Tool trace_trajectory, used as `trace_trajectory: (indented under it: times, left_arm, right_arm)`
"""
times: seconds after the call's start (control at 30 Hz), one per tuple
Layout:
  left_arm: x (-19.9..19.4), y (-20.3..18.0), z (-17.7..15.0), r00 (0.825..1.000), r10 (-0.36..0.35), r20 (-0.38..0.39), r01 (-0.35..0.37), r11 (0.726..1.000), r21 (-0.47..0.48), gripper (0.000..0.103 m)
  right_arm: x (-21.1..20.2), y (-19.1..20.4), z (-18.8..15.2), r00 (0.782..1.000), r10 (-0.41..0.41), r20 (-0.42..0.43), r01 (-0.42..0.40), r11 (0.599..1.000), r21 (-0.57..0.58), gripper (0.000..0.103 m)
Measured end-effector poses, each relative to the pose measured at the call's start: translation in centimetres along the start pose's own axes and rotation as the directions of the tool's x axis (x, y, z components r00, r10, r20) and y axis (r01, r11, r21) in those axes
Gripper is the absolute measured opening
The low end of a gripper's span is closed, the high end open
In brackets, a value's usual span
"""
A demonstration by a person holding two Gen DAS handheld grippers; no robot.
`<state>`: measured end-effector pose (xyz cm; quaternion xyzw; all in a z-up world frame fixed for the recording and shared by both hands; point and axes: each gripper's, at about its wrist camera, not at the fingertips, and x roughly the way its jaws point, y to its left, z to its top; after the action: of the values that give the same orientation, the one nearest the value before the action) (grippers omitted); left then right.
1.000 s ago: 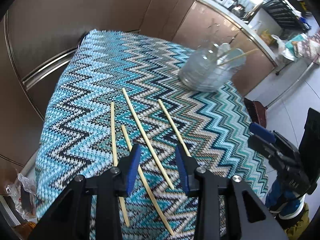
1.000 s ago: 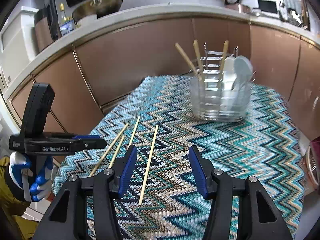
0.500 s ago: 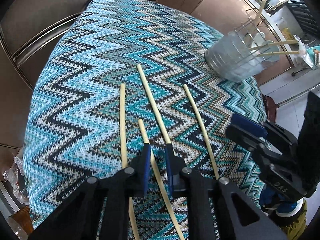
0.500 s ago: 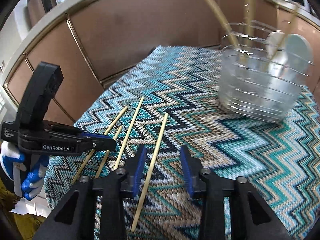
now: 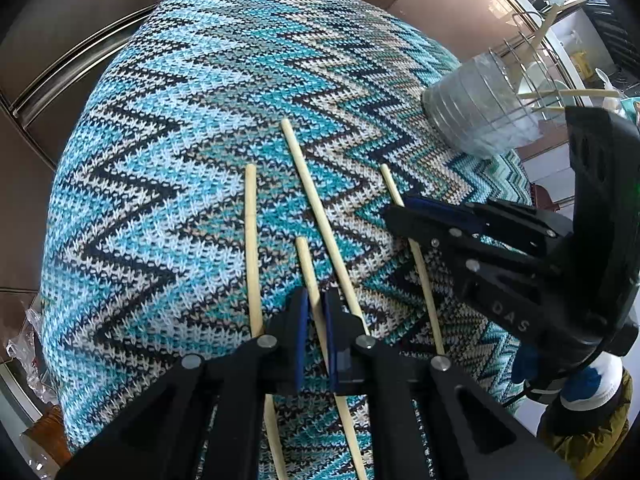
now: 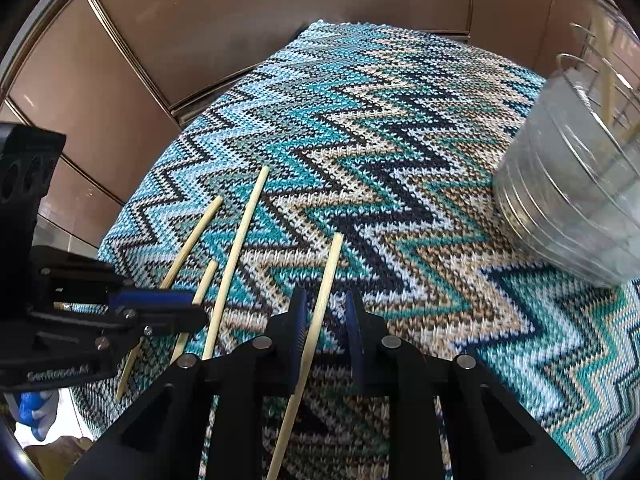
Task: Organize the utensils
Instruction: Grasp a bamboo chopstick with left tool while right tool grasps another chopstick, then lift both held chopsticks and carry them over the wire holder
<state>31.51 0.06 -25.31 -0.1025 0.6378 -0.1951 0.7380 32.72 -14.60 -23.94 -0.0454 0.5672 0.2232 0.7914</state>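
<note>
Four bamboo chopsticks lie side by side on a zigzag-knit cloth (image 5: pixel 168 168). The left gripper (image 5: pixel 316 312) pinches the shortest chopstick (image 5: pixel 306 264) between nearly closed jaws. The right gripper (image 6: pixel 325 312) straddles the rightmost chopstick (image 6: pixel 326 280), its jaws narrowly apart and not gripping. A clear utensil holder (image 6: pixel 568 216) stands well apart, to the right.

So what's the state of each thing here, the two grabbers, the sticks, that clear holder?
Left gripper: nearly shut around a short chopstick.
Right gripper: partly open, straddling another chopstick.
Other two chopsticks: lying loose on the cloth.
Clear holder: upright, holding utensils.
</note>
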Motion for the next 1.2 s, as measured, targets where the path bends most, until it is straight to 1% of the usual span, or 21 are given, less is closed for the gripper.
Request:
trace_trajectory:
  times: [0.03, 0.1, 0.27, 0.37, 0.43, 0.53, 0.67, 0.77, 0.83, 0.9, 1.0, 1.07, 1.13, 1.2]
  left_arm:
    - [0.0, -0.1, 0.0, 1.0, 0.005, 0.001, -0.005, 1.0, 0.001, 0.008]
    - [0.0, -0.2, 0.0, 1.0, 0.013, 0.007, -0.013, 1.0, -0.001, 0.008]
    - [-0.2, -0.6, -0.4, 0.999, 0.023, 0.038, -0.023, 1.0, -0.013, 0.007]
    - [-1.1, -1.2, -1.1, 0.997, 0.026, 0.076, -0.025, 1.0, -0.005, 0.006]
    - [-2.0, -1.7, -1.7, 0.994, 0.03, 0.109, -0.031, 1.0, 0.002, 0.006]
    - [-3.6, -2.7, -2.5, 0.984, 0.033, 0.174, -0.037, 0.999, 0.019, 0.006]
    - [-6.2, -4.2, -4.2, 0.96, 0.035, 0.276, -0.049, 0.998, 0.044, 0.005]
    - [-7.9, -5.2, -5.4, 0.941, 0.039, 0.338, -0.062, 0.996, 0.057, 0.005]
    - [-9.1, -5.7, -6.2, 0.923, 0.042, 0.381, -0.073, 0.995, 0.067, 0.005]
    - [-10.4, -6.5, -7.2, 0.902, 0.048, 0.43, -0.089, 0.993, 0.077, 0.005]
    - [-12.1, -7.4, -8.4, 0.874, 0.047, 0.484, -0.101, 0.991, 0.087, 0.005]
    - [-13.3, -7.9, -9.2, 0.858, 0.04, 0.513, -0.099, 0.991, 0.087, 0.005]
    - [-14.6, -8.5, -10.0, 0.837, 0.037, 0.546, -0.1, 0.991, 0.087, 0.005]
    - [-15.5, -8.9, -10.6, 0.823, 0.032, 0.567, -0.099, 0.991, 0.088, 0.005]
  right_arm:
    - [0.0, 0.1, 0.1, 1.0, -0.004, -0.005, 0.004, 1.0, -0.006, 0.012]
    - [0.2, 0.3, 0.2, 1.0, -0.008, -0.006, 0.008, 1.0, -0.013, 0.009]
    - [-1.4, 0.3, -1.0, 0.999, 0.009, 0.04, -0.009, 1.0, 0.007, 0.007]
    - [-3.4, 0.2, -2.2, 0.996, 0.014, 0.086, -0.015, 1.0, 0.011, 0.007]
    - [-5.1, 0.1, -3.0, 0.991, 0.018, 0.131, -0.02, 1.0, 0.015, 0.006]
    - [-7.5, 0.0, -4.6, 0.98, 0.017, 0.197, -0.021, 1.0, 0.019, 0.006]
    - [-10.6, 0.8, -7.0, 0.958, 0.012, 0.286, -0.019, 1.0, 0.021, 0.005]
    - [-13.1, 1.6, -8.7, 0.935, 0.001, 0.355, -0.01, 1.0, 0.024, 0.005]
    - [-14.4, 2.2, -9.7, 0.92, -0.005, 0.391, -0.006, 1.0, 0.027, 0.005]
    - [-15.8, 2.6, -11.0, 0.906, -0.009, 0.422, -0.005, 0.999, 0.032, 0.005]
    - [-17.0, 2.8, -12.1, 0.891, -0.012, 0.453, -0.008, 0.999, 0.041, 0.005]
    - [-18.2, 3.0, -13.2, 0.879, -0.012, 0.477, -0.01, 0.999, 0.045, 0.005]
    - [-19.4, 3.3, -14.2, 0.864, -0.014, 0.503, -0.01, 0.999, 0.047, 0.005]
    - [-20.8, 3.6, -15.0, 0.849, -0.017, 0.528, -0.009, 0.999, 0.046, 0.005]
